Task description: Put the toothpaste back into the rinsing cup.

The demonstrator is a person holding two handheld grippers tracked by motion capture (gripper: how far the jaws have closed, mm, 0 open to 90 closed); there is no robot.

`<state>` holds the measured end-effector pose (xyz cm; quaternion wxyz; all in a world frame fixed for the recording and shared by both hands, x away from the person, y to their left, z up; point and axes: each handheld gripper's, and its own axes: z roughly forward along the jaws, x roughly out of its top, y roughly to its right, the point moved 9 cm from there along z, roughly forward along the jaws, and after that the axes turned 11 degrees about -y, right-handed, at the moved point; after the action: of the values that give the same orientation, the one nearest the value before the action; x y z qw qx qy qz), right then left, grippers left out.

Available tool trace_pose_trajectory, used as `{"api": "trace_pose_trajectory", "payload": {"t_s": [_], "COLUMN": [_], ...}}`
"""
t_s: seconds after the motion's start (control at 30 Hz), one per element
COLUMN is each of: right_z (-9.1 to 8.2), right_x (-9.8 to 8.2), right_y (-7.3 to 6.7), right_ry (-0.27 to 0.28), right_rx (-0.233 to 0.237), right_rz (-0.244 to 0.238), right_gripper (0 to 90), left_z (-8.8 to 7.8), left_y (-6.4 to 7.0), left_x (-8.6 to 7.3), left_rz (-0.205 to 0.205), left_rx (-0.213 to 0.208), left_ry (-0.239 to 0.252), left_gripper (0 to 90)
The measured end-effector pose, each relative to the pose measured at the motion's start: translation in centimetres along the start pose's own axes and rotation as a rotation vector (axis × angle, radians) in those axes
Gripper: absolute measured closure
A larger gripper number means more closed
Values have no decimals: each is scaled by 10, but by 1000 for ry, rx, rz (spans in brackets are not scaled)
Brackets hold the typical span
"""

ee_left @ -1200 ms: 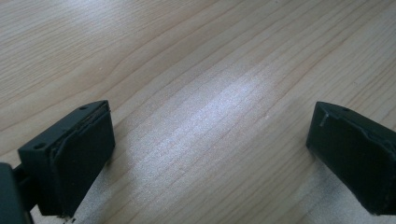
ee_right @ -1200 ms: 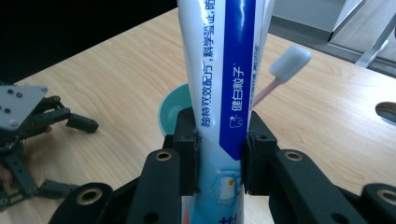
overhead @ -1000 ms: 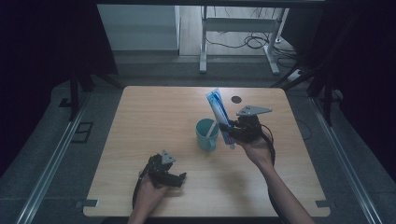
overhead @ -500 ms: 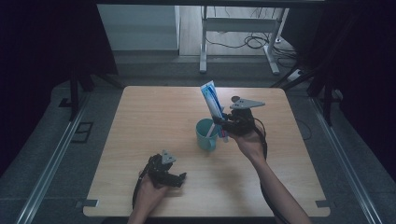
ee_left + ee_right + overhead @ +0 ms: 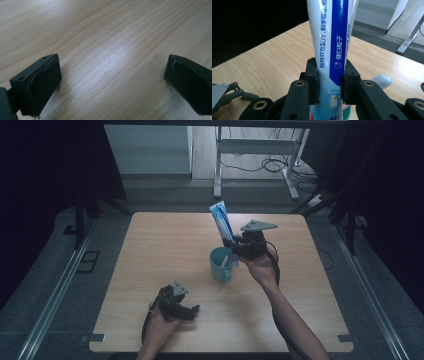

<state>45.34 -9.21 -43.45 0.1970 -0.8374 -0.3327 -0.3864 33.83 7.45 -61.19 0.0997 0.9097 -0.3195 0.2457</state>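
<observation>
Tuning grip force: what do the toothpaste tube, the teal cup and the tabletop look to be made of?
Toothpaste tube: looks like soft plastic laminate, glossy; printed white and blue skin with a sheen, clamped between the right gripper's pads.
Teal cup: probably hard plastic, smooth, uniform colour; too small to be sure.
Tabletop: light wood or wood-look laminate, satin; visible grain lines and a soft glare patch.

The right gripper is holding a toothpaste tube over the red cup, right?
Not quite: the cup is teal, not red, as the high view shows. The rest holds: the right gripper grips the toothpaste tube between its fingers, above the cup.
</observation>
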Motion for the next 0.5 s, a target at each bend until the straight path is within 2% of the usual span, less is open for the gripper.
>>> {"api": "trace_pose_trajectory", "payload": {"t_s": [0.5], "right_z": [14], "right_x": [15], "right_y": [-3], "right_ry": [33], "right_rx": [-7], "right_rz": [-4], "right_gripper": [713], "left_z": [0], "left_y": [0], "left_x": [0], "left_rz": [2], "left_rx": [-2], "left_ry": [0], "left_gripper": [12]}}
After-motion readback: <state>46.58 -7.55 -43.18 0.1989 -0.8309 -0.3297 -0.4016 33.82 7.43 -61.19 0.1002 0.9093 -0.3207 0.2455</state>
